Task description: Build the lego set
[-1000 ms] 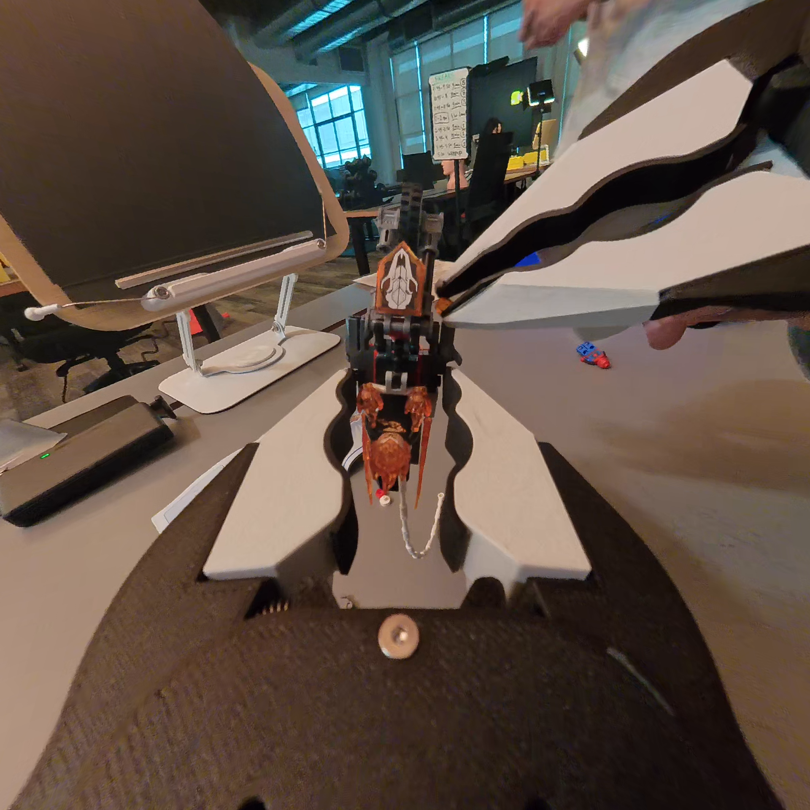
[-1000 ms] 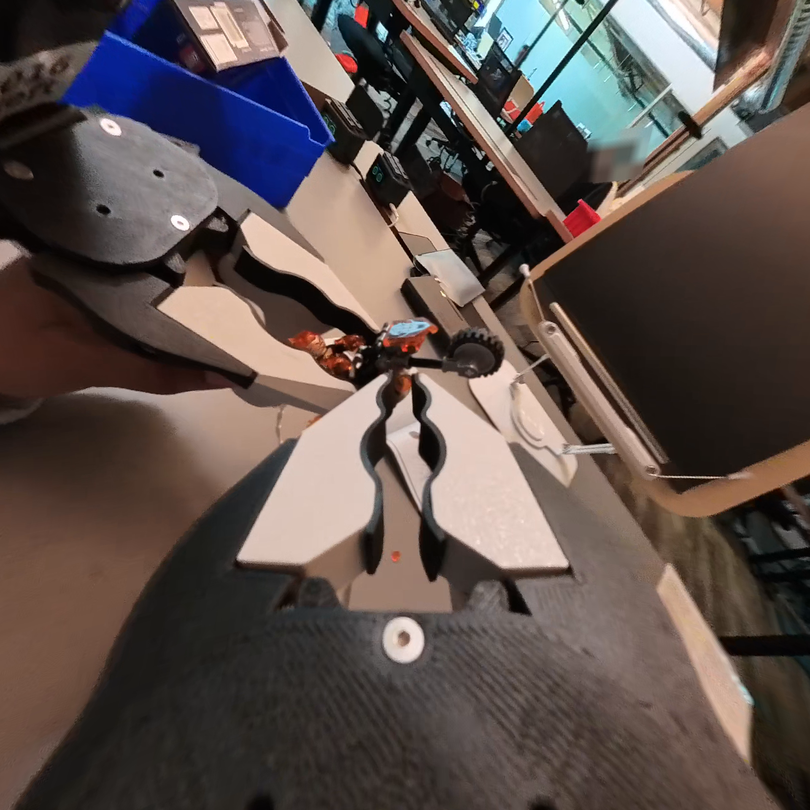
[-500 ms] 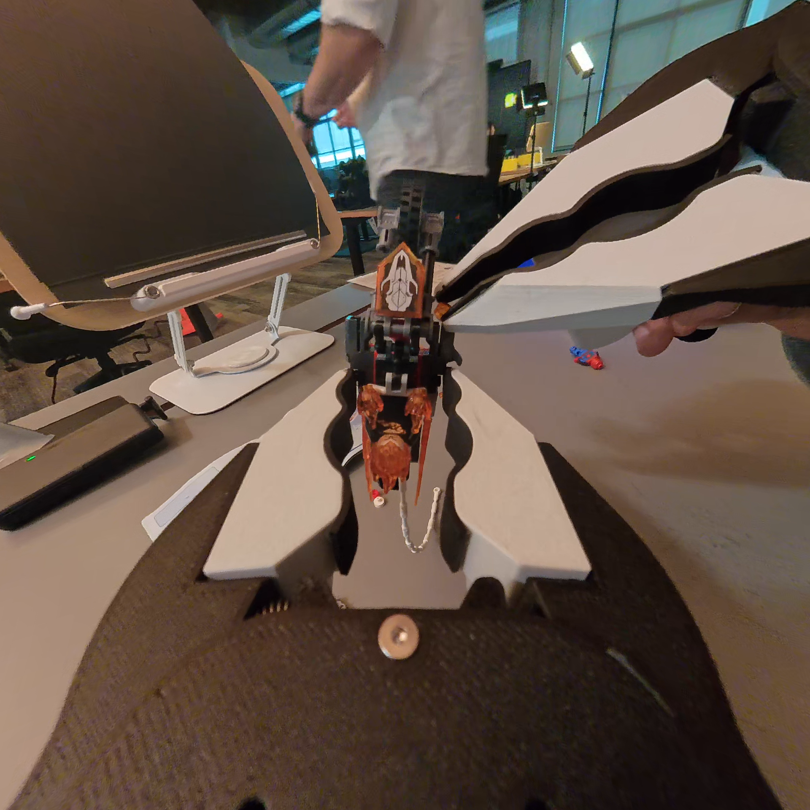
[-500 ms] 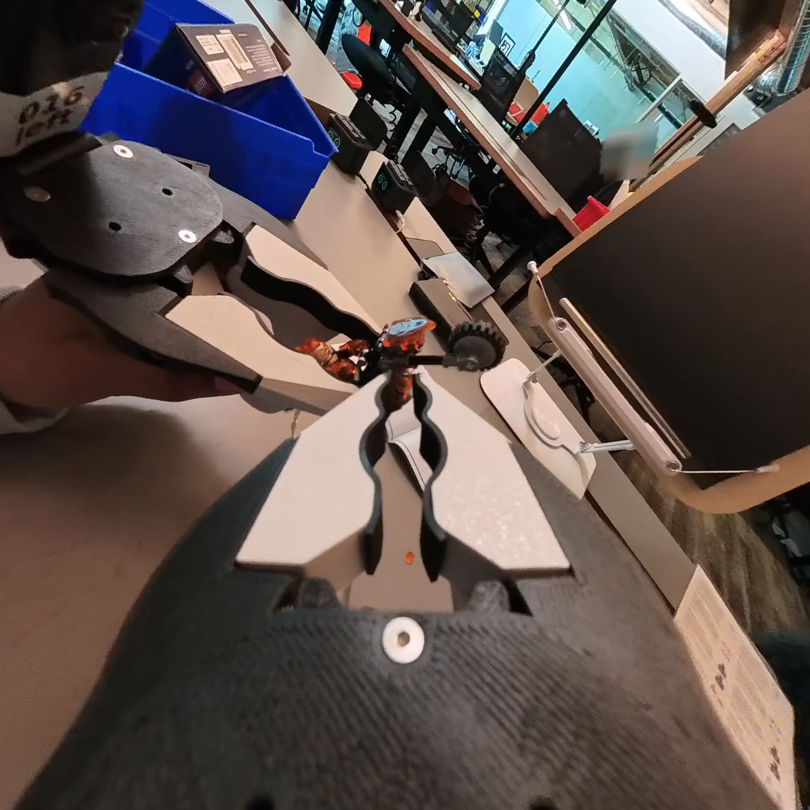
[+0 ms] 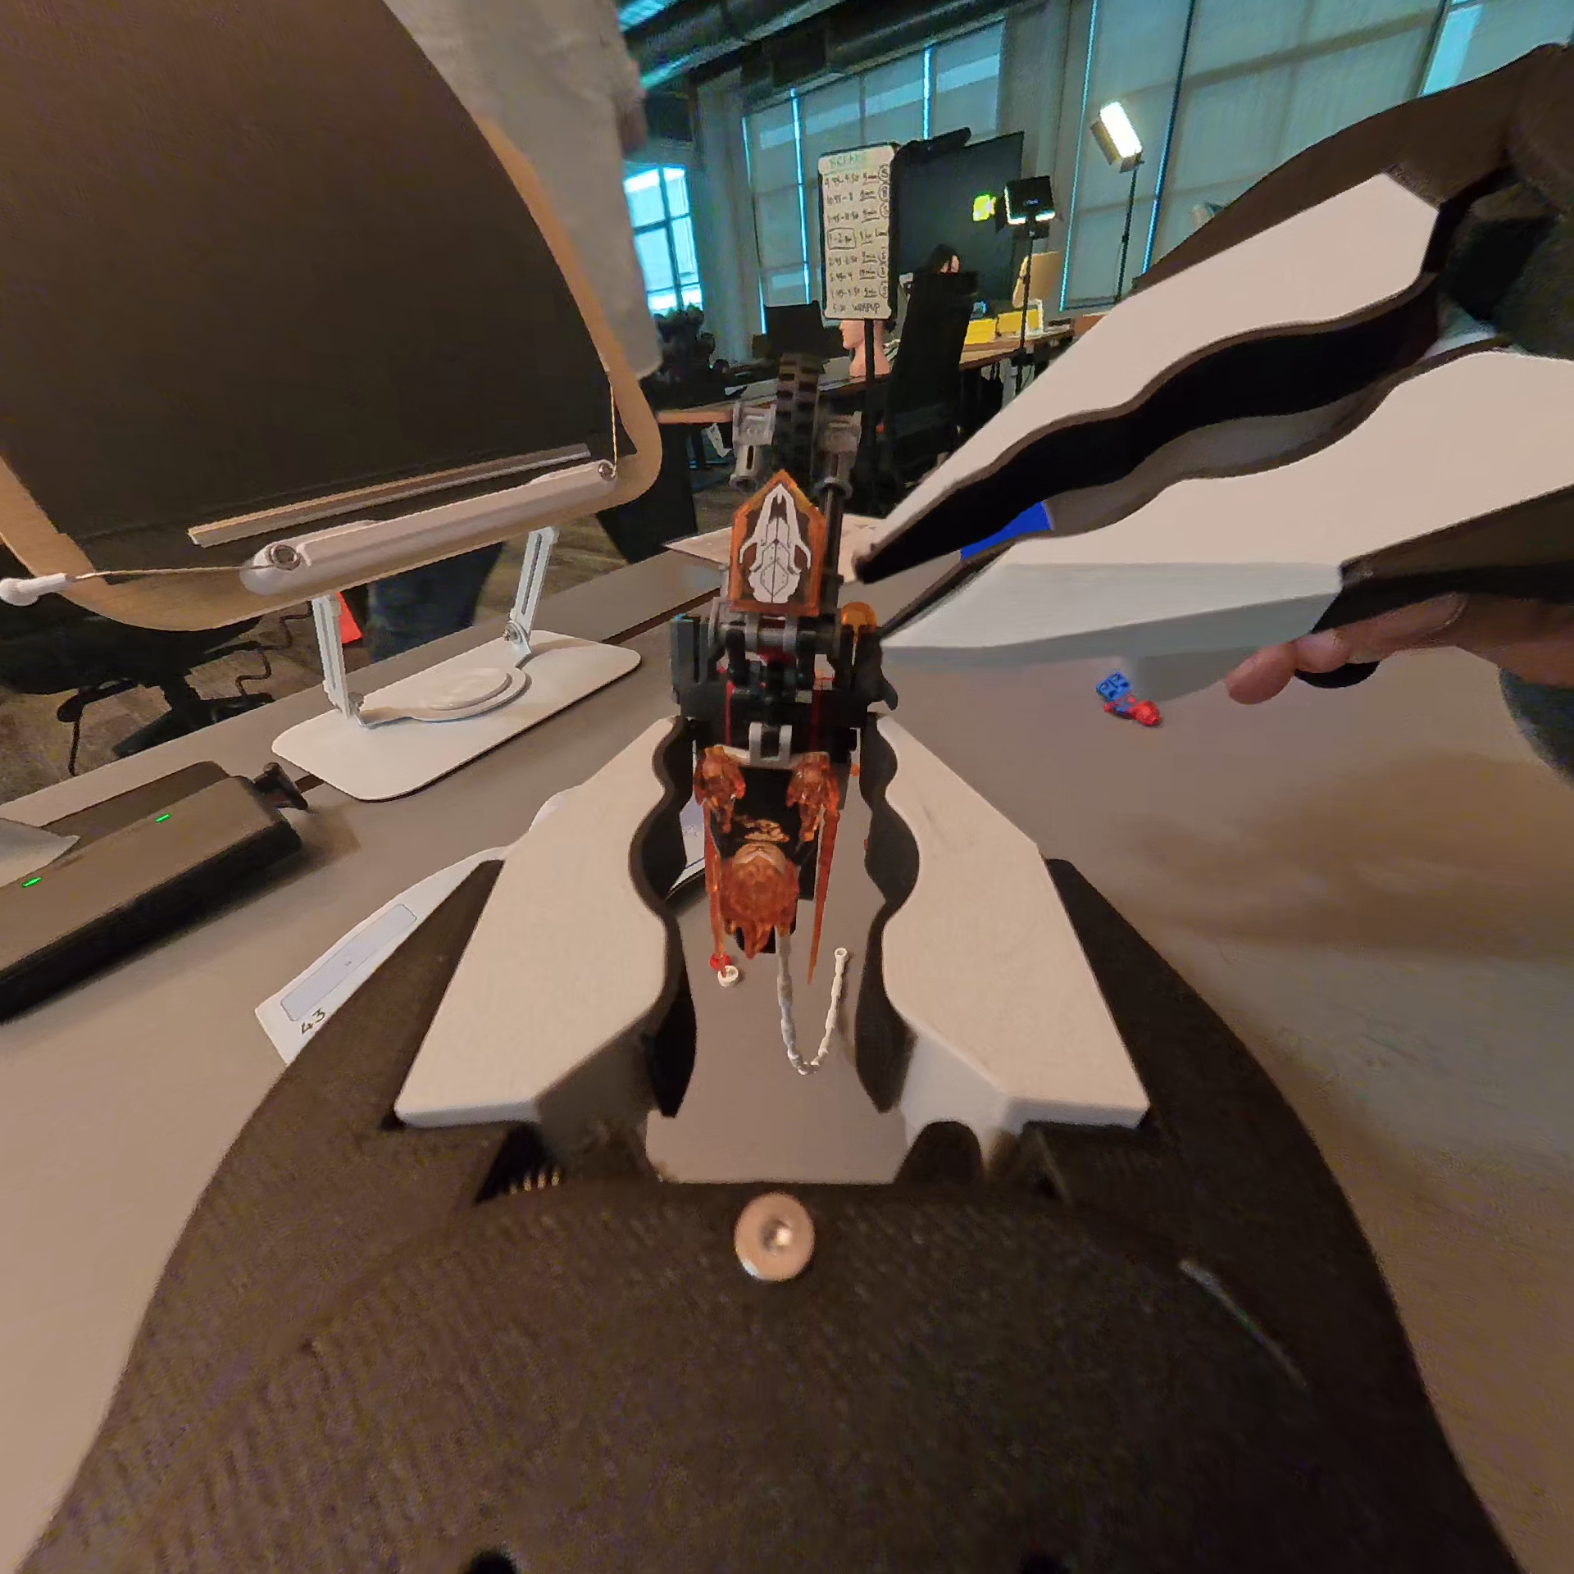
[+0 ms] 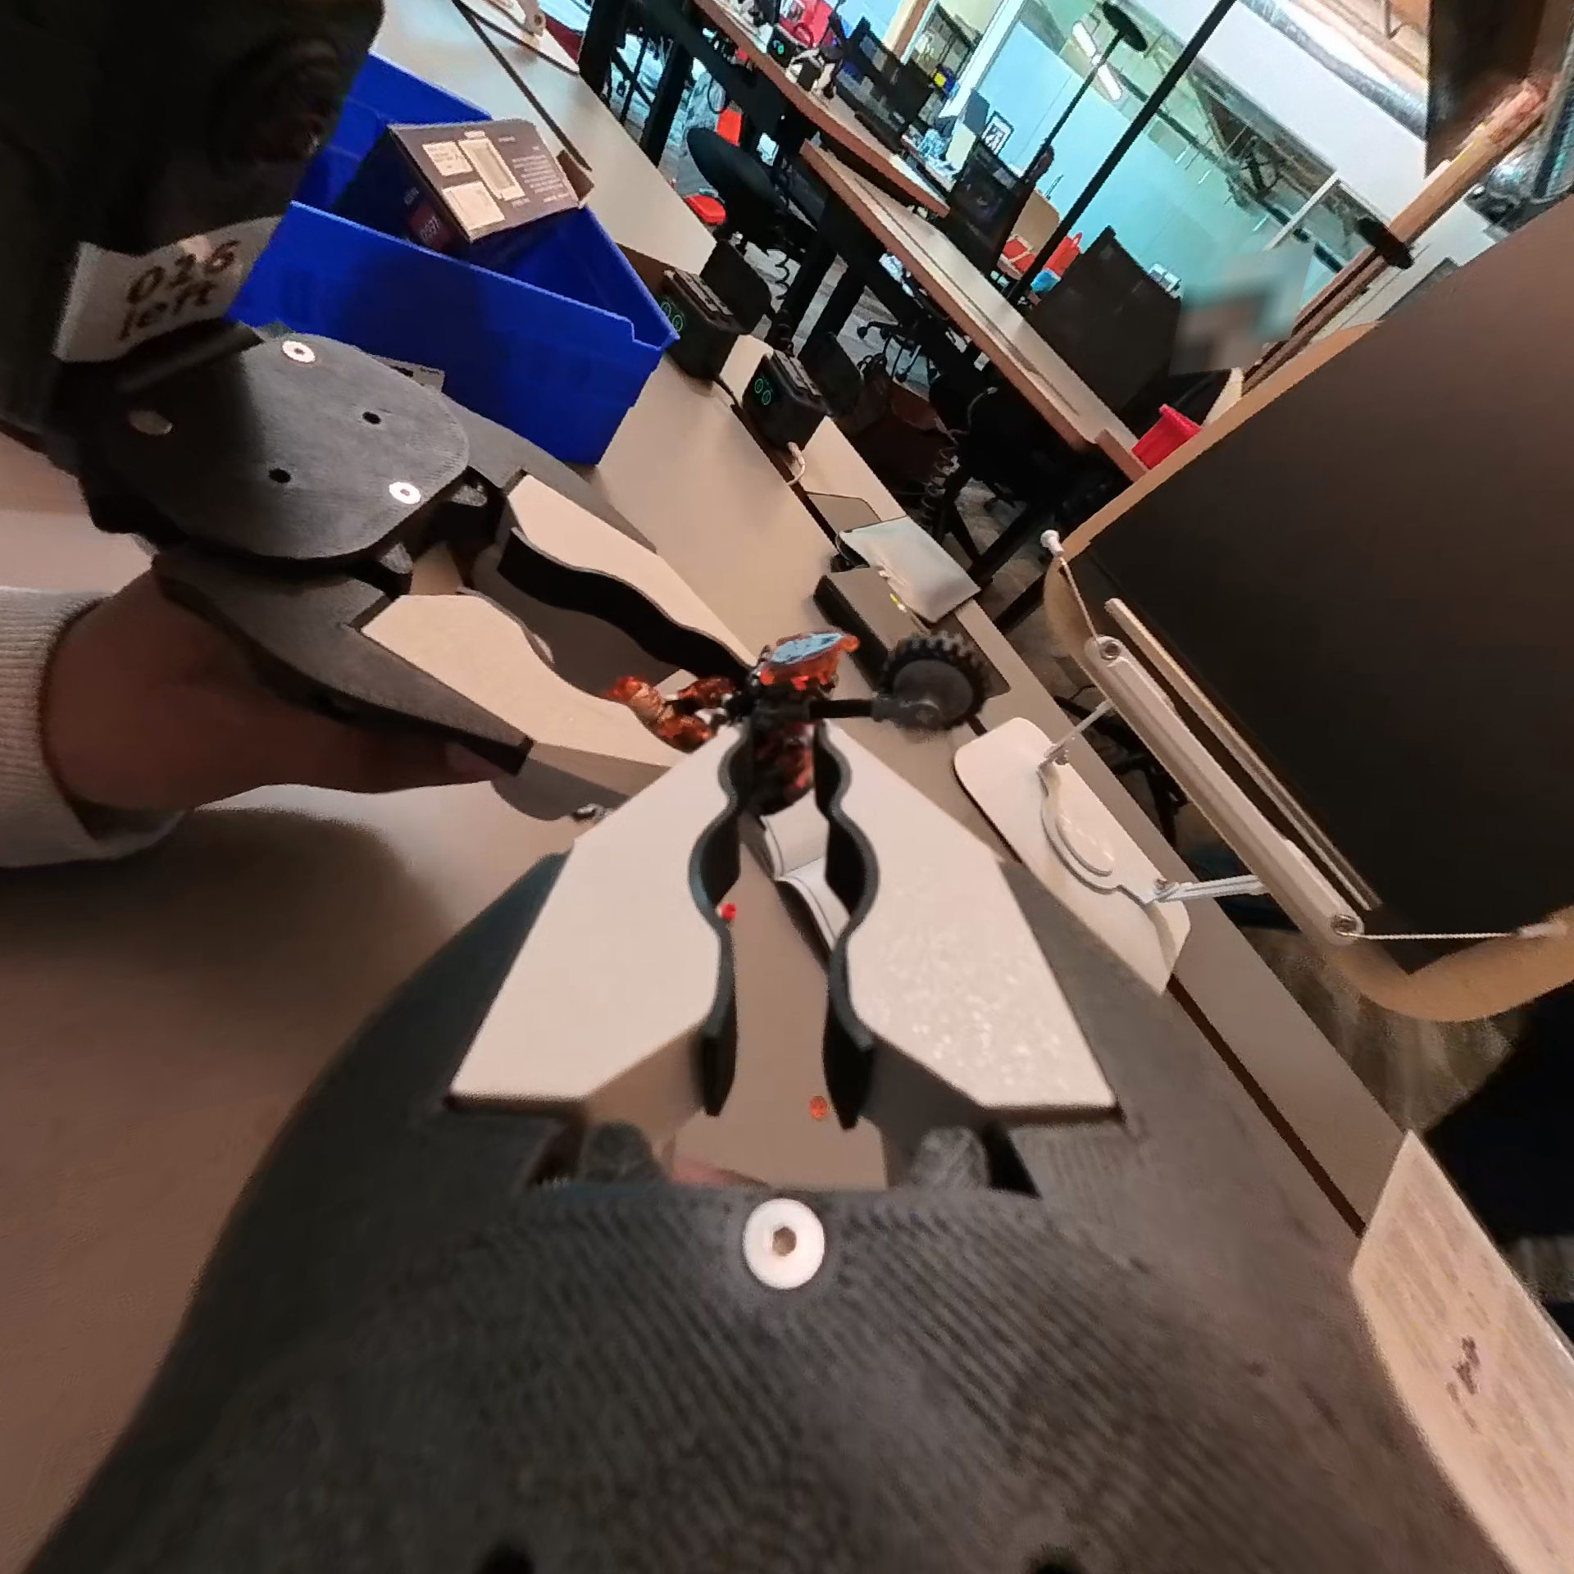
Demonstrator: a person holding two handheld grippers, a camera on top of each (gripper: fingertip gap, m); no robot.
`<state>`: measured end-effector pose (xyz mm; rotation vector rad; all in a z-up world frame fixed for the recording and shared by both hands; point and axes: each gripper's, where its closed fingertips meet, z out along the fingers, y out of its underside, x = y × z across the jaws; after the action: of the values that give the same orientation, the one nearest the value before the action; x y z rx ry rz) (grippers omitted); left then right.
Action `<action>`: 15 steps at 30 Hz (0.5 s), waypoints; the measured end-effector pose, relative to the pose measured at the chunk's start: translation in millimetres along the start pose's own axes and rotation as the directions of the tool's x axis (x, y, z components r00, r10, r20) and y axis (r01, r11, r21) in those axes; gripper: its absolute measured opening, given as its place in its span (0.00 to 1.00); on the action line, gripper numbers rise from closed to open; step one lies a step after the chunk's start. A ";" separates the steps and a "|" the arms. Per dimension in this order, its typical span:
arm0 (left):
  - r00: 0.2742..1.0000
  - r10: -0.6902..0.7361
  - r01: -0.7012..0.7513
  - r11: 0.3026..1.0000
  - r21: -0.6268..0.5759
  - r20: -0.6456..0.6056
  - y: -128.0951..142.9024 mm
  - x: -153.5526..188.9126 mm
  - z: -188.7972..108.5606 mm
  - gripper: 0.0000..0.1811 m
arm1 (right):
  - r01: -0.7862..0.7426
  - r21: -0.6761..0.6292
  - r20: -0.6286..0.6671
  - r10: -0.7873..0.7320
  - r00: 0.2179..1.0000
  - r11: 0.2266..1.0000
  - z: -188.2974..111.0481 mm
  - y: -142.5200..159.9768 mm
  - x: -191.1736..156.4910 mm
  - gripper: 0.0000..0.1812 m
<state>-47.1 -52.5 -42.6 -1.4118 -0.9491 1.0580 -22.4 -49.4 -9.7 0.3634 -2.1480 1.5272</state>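
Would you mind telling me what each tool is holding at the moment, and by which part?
The left tool clamps the Lego model by its black body. The right tool pinches a translucent orange piece on the model's side.

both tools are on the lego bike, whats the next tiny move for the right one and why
Probably press the right tool a little further in toward the model. The left tool clamps the black and orange lego bike above the table, and the right tool's tips are closed on a small orange piece at its side, which looks not fully seated.
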 end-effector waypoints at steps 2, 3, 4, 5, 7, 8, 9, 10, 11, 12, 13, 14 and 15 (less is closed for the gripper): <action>1.000 -0.009 0.009 1.000 0.005 -0.004 -0.5 -0.1 -0.3 0.21 | -0.002 0.007 -0.014 0.002 1.000 1.000 -1.2 0.6 2.7 0.07; 1.000 -0.017 0.017 1.000 0.008 -0.008 -0.8 0.0 -0.4 0.21 | -0.003 0.007 -0.012 0.003 1.000 1.000 -1.0 1.9 2.4 0.08; 1.000 -0.025 0.025 1.000 0.010 -0.011 -1.0 -0.1 -0.5 0.21 | -0.001 0.006 -0.004 0.001 1.000 1.000 -0.4 3.4 0.9 0.09; 0.999 -0.032 0.032 0.999 0.011 -0.014 -1.2 -0.1 -0.6 0.21 | 0.005 0.007 0.004 -0.005 1.000 1.000 0.4 4.5 -1.0 0.11; 0.999 -0.042 0.042 0.999 0.010 -0.020 -1.0 0.0 -0.9 0.21 | 0.035 0.023 0.018 -0.036 0.999 0.999 1.3 4.7 -5.7 0.14; 0.998 -0.049 0.049 0.999 0.007 -0.025 -0.3 0.2 -0.7 0.21 | 0.060 0.040 0.020 -0.061 0.998 0.997 1.0 3.0 -8.1 0.15; 0.997 -0.061 0.061 0.998 0.004 -0.036 0.4 1.1 -0.4 0.21 | 0.095 0.061 0.015 -0.096 0.995 0.994 0.0 0.8 -9.9 0.17; 0.996 -0.077 0.077 0.997 0.003 -0.049 0.7 1.9 -0.1 0.21 | 0.142 0.079 0.004 -0.143 0.990 0.987 -1.6 -1.2 -11.1 0.18; 0.994 -0.096 0.096 0.995 0.002 -0.060 1.2 2.3 0.2 0.21 | 0.198 0.091 -0.005 -0.198 0.980 0.976 -3.4 -2.4 -12.5 0.21; 0.990 -0.118 0.119 0.993 0.000 -0.071 1.9 2.2 0.5 0.21 | 0.251 0.096 -0.005 -0.252 0.968 0.963 -5.0 -2.3 -14.6 0.23; 0.986 -0.142 0.142 0.990 -0.002 -0.085 2.6 2.2 0.6 0.21 | 0.295 0.095 0.006 -0.296 0.955 0.951 -6.1 -0.8 -16.9 0.25; 0.980 -0.169 0.169 0.986 -0.005 -0.101 3.4 2.4 0.9 0.21 | 0.326 0.087 0.026 -0.330 0.944 0.941 -6.4 2.4 -19.4 0.28; 0.973 -0.197 0.198 0.980 -0.006 -0.119 3.6 2.9 1.0 0.21 | 0.347 0.074 0.048 -0.351 0.935 0.935 -6.1 6.5 -20.9 0.31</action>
<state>-47.2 -49.9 -46.5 -1.3299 -0.9768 0.8192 -6.3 -42.6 -24.2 0.7786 -1.9498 1.3955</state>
